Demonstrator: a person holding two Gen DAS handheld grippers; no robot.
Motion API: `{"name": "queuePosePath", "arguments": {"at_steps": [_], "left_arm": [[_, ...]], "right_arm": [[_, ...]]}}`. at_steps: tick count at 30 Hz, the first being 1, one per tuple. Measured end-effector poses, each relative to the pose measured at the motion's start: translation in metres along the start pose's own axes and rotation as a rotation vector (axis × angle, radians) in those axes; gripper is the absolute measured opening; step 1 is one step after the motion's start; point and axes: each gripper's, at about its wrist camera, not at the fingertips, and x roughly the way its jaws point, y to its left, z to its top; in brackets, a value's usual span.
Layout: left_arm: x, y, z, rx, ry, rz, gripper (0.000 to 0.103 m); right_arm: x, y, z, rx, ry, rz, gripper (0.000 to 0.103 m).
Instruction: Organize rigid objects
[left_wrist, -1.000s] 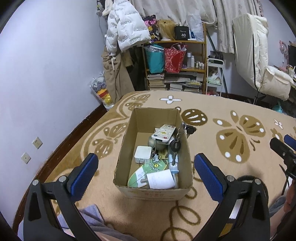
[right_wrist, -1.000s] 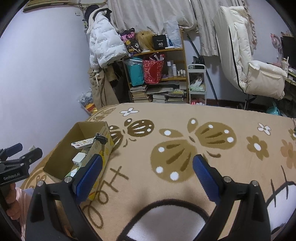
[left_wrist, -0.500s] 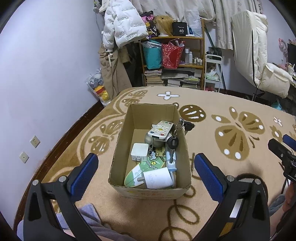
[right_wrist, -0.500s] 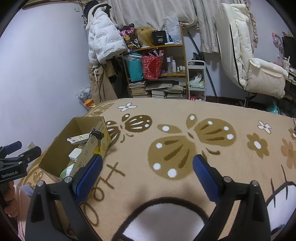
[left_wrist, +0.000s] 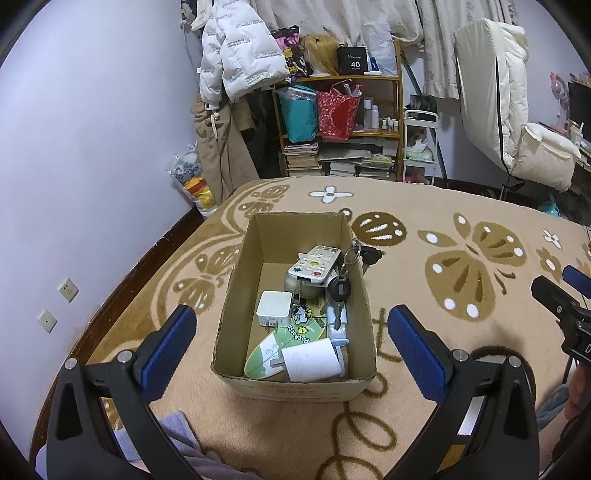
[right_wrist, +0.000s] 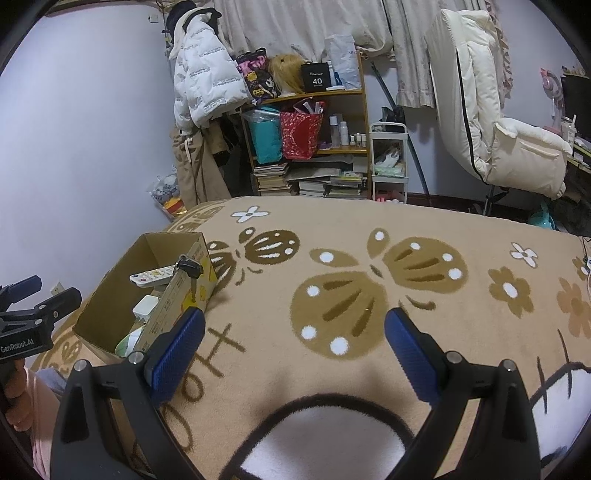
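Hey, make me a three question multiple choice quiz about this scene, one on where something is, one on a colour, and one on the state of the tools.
1. Where does the white remote control lie?
A. on the patterned blanket
B. in the cardboard box
C. on the wooden shelf

2. What colour are the pads on the tool fingers?
A. blue
B. red
C. green

3. How do the two tools stand?
A. both shut on objects
B. left shut on a key, right open
C. both open and holding nothing

Answers:
1 B, the remote control rests atop other items inside the cardboard box.
2 A, the pads show blue in both wrist views.
3 C, the left tool and the right tool each have fingers spread wide with nothing between them.
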Motion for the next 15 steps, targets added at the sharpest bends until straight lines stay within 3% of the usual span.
{"name": "queuePosePath", "arguments": {"at_steps": [15], "left_arm": [[-0.0045,0.0002,-0.0011,0.0,0.0,0.022,0.102]], "right_arm": [[0.0,-0.0008,-0.0005,0.001,-0.001,-0.001,0.103]]}}
